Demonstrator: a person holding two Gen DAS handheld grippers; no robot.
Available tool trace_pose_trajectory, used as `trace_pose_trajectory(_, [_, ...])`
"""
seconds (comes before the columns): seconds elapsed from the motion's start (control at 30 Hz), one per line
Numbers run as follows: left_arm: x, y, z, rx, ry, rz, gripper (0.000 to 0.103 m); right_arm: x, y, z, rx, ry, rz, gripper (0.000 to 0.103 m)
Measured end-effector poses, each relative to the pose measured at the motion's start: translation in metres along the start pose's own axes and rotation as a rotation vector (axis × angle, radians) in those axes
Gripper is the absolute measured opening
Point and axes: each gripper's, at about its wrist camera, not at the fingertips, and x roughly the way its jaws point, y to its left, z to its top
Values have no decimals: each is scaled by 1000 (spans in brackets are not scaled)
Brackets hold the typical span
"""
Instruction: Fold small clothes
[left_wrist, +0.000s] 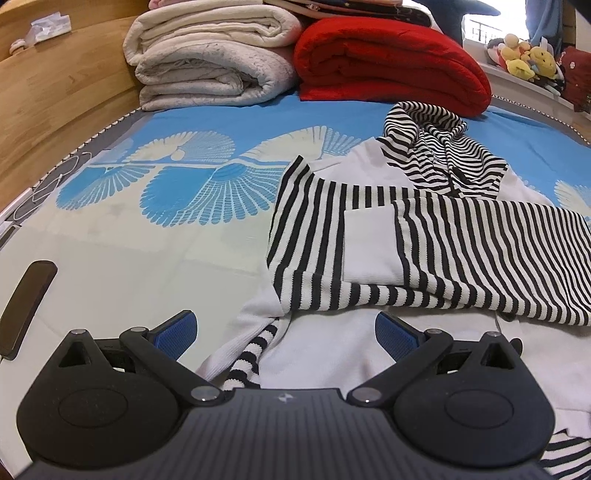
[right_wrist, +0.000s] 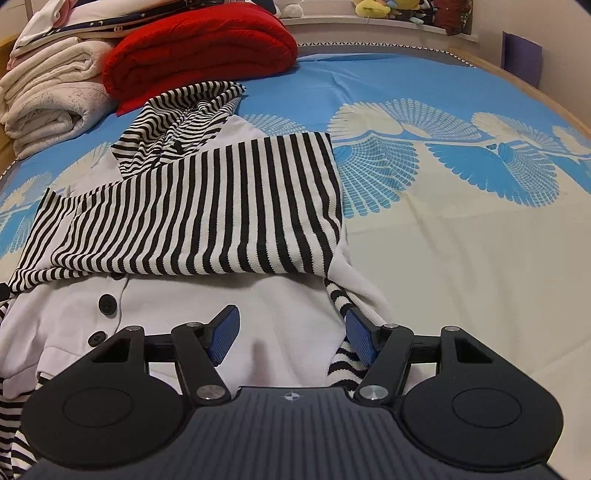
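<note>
Striped hooded jacket (left_wrist: 424, 236) spread on blue bedspread (left_wrist: 166, 206), just ahead of both grippers. Left gripper (left_wrist: 286, 332) wide open, holding nothing. Right gripper (right_wrist: 291, 338) open above white hem, gripping nothing.

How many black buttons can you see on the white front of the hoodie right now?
2: one black button beside the placket seam, another just below it by the right gripper's linkage. More may hide under the folded striped sleeves.
</note>
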Motion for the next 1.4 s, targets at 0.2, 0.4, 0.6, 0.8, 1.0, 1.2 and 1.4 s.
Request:
trace_pose_trajectory(0.2, [-1,-1,-2,14,16,-31,103,-3,-3,1,3,-9,6,66])
trace_pose_trajectory(0.4, [-42,23,39,-111,24,-287,103,-60,-13,36,76,-161,79,66])
trace_pose_trajectory(0.6, [-85,13,169,-60,-226,-314,103,-146,-10,156,93,-428,173,77])
trace_pose_trajectory(0.8, [10,-43,284,-43,-183,-302,103,-88,30,293,72,-501,114,85])
trace_pose_trajectory(1.0, [176,-89,299,-179,30,-329,103,105,54,346,245,-197,163,86])
trace_pose_trajectory(1.2, [283,-133,292,-143,103,-366,103,273,107,315,145,0,63,85])
trace_pose_trajectory(1.4, [309,-164,287,-11,58,-318,1,334,123,301,121,10,5,4])
